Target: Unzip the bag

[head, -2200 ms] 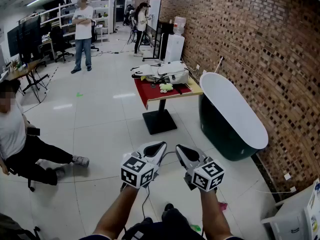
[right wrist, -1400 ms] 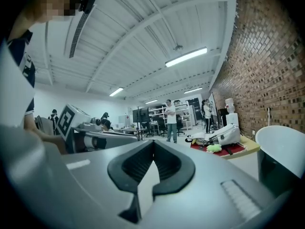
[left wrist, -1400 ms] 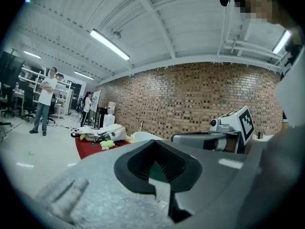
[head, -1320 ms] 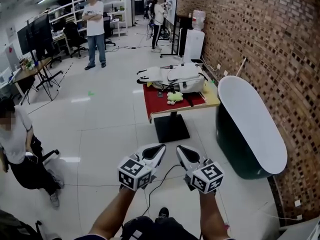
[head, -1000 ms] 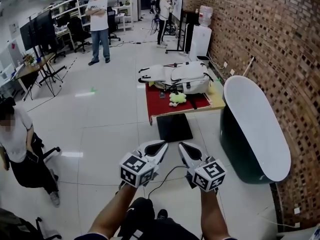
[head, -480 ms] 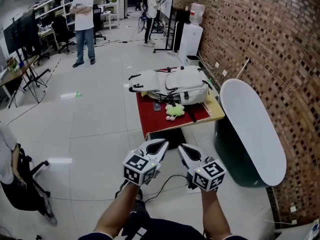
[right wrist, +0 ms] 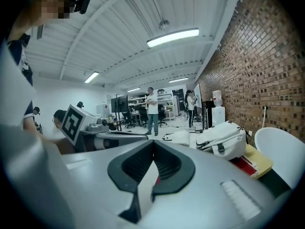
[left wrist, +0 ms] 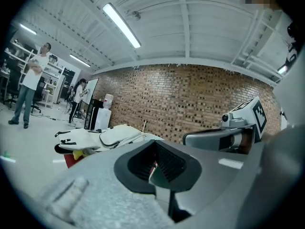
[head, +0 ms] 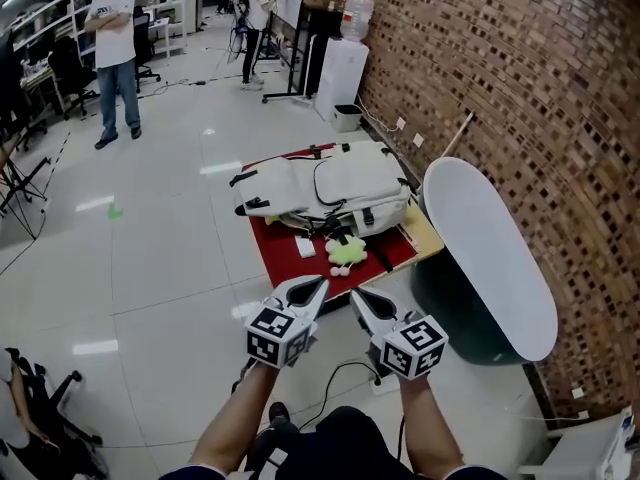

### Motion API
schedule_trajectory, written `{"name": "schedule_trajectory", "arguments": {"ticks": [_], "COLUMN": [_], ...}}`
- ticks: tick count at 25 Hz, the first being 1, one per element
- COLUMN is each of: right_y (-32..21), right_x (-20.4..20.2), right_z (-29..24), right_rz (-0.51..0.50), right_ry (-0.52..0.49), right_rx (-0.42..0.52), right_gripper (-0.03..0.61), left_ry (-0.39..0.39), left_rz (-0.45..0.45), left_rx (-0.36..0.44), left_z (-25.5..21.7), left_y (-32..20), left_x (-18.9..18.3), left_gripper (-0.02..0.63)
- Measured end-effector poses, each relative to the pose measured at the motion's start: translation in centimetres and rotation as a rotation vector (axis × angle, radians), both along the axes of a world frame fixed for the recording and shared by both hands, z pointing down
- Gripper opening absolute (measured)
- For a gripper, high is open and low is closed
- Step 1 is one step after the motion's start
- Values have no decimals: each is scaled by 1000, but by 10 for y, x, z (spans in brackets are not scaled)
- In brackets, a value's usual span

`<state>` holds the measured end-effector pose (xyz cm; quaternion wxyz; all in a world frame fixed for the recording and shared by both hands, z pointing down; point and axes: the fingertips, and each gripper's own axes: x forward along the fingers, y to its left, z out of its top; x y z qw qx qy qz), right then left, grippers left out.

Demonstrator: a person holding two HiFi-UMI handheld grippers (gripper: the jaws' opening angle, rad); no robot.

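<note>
I hold both grippers side by side, low over the floor. The left gripper [head: 316, 284] has its jaws pressed together with nothing between them, and the right gripper [head: 357, 296] is the same. The white bag [head: 335, 183] lies flat on the red table [head: 282, 256] ahead, well apart from both grippers. A green toy [head: 346, 251] lies just beside the bag.

Bright even light from ceiling tubes [left wrist: 121, 25], glare on glossy floor [head: 150, 268], fisheye-bent edges, close foreground blurred

Small table [head: 428, 236], red cloth [head: 285, 263], white bag [head: 345, 183], green toy [head: 346, 252]
</note>
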<state>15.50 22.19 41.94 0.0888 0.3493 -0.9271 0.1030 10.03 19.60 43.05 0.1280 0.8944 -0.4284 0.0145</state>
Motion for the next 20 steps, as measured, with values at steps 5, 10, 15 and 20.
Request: {"name": "schedule_trajectory", "arguments": {"ticks": [5, 10, 15, 20], "right_y": [-47, -102, -163, -217], "right_x": [-12, -9, -1, 8], "right_z": [1, 5, 20, 37], "right_rz": [11, 15, 5, -16], "right_ry": [32, 33, 8, 24], "right_rx": [12, 26, 11, -8], "right_gripper": [3, 3, 3, 3], "left_ry": [-1, -35, -100, -163], "left_rz": [25, 27, 6, -15], "left_rx": [-19, -27, -69, -140], "left_z": [7, 14, 39, 73], "left_y": [-44, -96, -159, -222], "left_x": [-6, -4, 2, 13], "left_gripper": [2, 2, 2, 3]}}
